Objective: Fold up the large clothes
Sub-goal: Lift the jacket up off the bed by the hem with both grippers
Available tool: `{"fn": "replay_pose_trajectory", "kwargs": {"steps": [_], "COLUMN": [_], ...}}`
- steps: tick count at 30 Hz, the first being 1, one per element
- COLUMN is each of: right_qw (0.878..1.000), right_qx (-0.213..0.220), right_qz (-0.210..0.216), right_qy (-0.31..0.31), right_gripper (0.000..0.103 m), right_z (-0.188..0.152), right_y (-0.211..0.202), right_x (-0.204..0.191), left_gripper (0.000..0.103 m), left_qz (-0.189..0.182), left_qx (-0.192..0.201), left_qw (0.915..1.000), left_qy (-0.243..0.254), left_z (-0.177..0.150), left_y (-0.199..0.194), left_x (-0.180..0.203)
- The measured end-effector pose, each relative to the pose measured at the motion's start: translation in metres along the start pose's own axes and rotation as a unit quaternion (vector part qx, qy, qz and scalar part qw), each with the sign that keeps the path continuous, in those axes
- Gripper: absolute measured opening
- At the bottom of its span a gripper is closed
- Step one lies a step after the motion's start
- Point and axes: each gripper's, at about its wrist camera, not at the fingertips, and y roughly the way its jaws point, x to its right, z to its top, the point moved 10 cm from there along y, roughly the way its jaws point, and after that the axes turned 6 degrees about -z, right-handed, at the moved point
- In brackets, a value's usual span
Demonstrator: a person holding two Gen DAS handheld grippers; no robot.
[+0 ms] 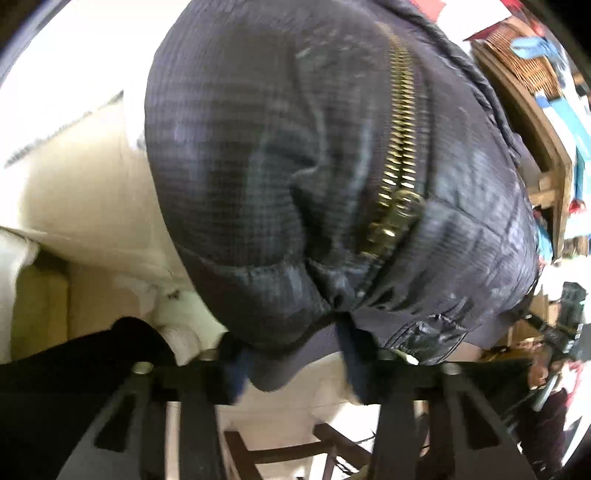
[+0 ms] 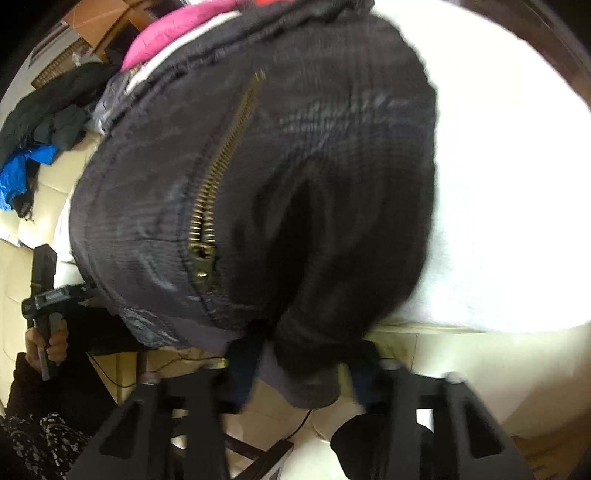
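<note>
While both wrist views blurred with motion, a dark quilted jacket (image 1: 295,166) filled nearly each frame, bunched over the near edge of a white-covered table (image 2: 498,184). The left gripper (image 1: 291,363) had its fingers pressed together on the jacket's ribbed hem, which hung as a flap at six o'clock between them; the right gripper (image 2: 303,369) likewise pinched the hem on its side. Such a two-point hold on one edge likely served to lift and spread the bulky garment so it could be laid flat for a fold. A brass zipper (image 1: 399,147) ran from twelve o'clock down toward the hem, its slider near the bottom, suggesting the front lay closed and facing up. In the right wrist view, the person's hand (image 2: 48,343) on the other tool's handle showed at nine o'clock, while a pink garment (image 2: 177,29) and a heap of other clothes (image 2: 40,147) waited at eleven and ten o'clock, well apart from the grip
</note>
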Motion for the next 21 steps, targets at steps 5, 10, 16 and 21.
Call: {"fn": "replay_pose_trajectory", "kwargs": {"steps": [5,10,16,21], "right_qw": [0.998,0.987,0.993,0.994], "right_qx": [0.040,0.070,-0.020,-0.016], "right_qz": [0.051,0.147,0.105,0.086], "right_qy": [-0.014,-0.003,0.043,0.062], "right_gripper": [0.029,0.029,0.065,0.053], "right_z": [-0.007,0.009,-0.003,0.003], "right_y": [-0.046,-0.077,-0.021,0.002], "right_x": [-0.028,-0.044,-0.010,-0.001], "left_gripper": [0.013,0.036,0.080,0.019], "left_qz": [-0.028,-0.065,-0.058,-0.048], "left_qx": [0.015,0.008,-0.038,-0.025], "left_qw": [0.9985,0.9939,0.9969,0.9973], "left_qy": [0.045,0.089,0.037,0.050], "left_z": [-0.004,-0.005,-0.008,0.001], "left_y": [-0.025,-0.039,0.003,-0.003], "left_x": [0.023,0.044,0.030,0.027]}}
